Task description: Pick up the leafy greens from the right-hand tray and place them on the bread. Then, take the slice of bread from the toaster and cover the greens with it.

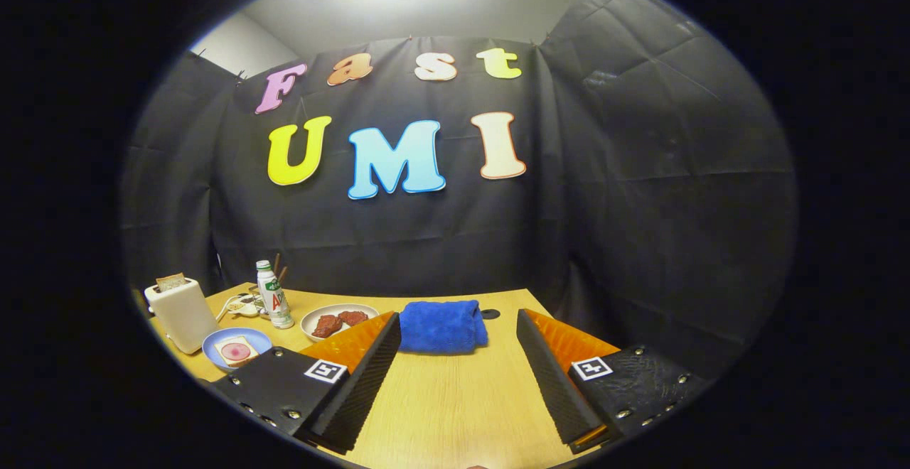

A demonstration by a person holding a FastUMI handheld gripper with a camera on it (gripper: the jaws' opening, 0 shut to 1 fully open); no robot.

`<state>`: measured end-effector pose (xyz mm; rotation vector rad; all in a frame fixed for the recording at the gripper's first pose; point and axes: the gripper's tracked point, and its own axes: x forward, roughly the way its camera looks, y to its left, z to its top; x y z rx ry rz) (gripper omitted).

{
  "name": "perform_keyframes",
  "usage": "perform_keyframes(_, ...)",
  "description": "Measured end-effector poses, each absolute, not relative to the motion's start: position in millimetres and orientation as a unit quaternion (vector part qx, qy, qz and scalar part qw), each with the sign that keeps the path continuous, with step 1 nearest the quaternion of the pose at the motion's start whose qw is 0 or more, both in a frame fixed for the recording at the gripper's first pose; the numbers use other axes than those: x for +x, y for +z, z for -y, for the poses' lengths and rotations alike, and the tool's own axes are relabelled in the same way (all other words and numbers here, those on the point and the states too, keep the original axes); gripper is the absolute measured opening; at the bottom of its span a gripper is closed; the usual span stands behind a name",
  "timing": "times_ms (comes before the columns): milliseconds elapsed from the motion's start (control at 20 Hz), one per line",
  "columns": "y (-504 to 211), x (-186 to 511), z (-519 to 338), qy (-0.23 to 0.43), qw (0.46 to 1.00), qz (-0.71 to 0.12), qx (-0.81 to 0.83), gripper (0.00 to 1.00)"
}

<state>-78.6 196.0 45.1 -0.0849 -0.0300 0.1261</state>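
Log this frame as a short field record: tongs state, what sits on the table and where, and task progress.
tongs: tongs open, nothing between the fingers, held above the table
just ahead: blue towel, folded, beyond the fingertips
left of fingers: blue plate holding bread with a round slice
toaster: toaster with bread slice sticking up
behind plate: bottle, white plate with reddish pieces
progress: no greens on the bread; toaster slice not yet taken

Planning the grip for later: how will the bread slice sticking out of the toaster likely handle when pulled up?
The bread slice looks thin and toasted, so probably light, stiff and crumbly. The toaster might lift or tip. The gripper is open over bare table.
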Motion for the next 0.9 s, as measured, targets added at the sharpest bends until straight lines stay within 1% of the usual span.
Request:
perform_keyframes(150, 40.3, -82.2, -222.6, 0.061, 0.996, 0.012, -0.057, 0.99)
perform_keyframes(250, 29.0, -85.2, -250.6, 0.075, 0.995, 0.0, -0.063, 0.99)
perform_keyframes(600, -56.5, -77.1, -348.0, 0.166, 0.968, -0.133, -0.135, 1.0)
perform_keyframes(800, -95.2, -62.9, -373.0, 0.185, 0.952, -0.195, -0.146, 1.0)
perform_keyframes(900, -107.8, -57.0, -377.2, 0.182, 0.947, -0.221, -0.148, 1.0)
